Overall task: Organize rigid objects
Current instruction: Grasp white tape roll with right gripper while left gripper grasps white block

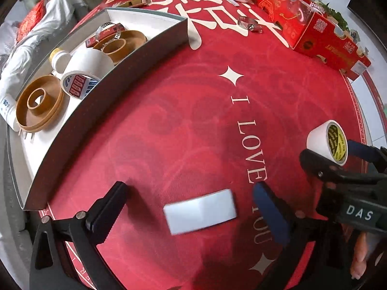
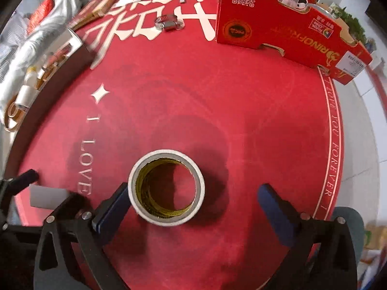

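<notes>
The red mat (image 1: pixel 183 120) is the big thing here, and everything else sits on it or next to it.

The left gripper (image 1: pixel 191 207) hangs over the near part of the red mat. Its fingers are spread wide apart and hold nothing. A flat white block (image 1: pixel 200 211) lies on the mat between them, touching neither finger.

The right gripper (image 2: pixel 193 205) is over the mat too, near its right side. Its fingers are also spread wide. A roll of tape (image 2: pixel 166 187) sits between them. The left finger (image 2: pixel 112 207) is right up against the roll, and the right finger is well apart from it.

A gray tray (image 1: pixel 135 62) sits at the left edge of the mat. Inside it are brown rings (image 1: pixel 40 102), another tape roll (image 1: pixel 84 77) and a metal clamp (image 1: pixel 108 30). A second metal clamp (image 2: pixel 168 23) lies on the far part of the mat. A red box (image 2: pixel 278 24) stands at the far right of the mat.
</notes>
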Tool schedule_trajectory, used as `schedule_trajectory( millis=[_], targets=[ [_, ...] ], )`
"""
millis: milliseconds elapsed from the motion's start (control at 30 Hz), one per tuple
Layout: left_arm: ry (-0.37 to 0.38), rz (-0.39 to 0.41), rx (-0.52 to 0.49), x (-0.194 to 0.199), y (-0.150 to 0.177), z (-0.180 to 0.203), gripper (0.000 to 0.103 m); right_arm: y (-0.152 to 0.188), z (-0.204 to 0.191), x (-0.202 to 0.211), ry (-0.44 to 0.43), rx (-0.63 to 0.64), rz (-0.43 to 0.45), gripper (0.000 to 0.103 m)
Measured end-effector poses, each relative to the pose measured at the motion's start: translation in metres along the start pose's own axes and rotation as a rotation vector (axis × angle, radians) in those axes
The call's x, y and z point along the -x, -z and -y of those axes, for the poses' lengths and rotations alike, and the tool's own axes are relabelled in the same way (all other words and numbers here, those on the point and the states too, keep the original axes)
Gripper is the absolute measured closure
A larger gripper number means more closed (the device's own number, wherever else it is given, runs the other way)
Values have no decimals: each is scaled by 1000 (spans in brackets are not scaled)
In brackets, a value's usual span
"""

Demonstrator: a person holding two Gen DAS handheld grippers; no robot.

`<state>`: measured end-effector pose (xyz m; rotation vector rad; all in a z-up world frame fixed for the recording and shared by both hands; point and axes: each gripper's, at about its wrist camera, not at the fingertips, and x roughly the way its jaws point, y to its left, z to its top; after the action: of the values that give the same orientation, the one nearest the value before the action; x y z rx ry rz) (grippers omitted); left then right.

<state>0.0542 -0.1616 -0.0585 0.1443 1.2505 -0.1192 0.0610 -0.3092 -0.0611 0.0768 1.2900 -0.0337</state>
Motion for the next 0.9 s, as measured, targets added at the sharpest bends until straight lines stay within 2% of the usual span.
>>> schedule_trajectory(
  millis=[900],
  targets=[
    [-14, 57, 45, 8, 23, 2, 0, 22, 1, 17, 6, -12, 82, 0]
  ],
)
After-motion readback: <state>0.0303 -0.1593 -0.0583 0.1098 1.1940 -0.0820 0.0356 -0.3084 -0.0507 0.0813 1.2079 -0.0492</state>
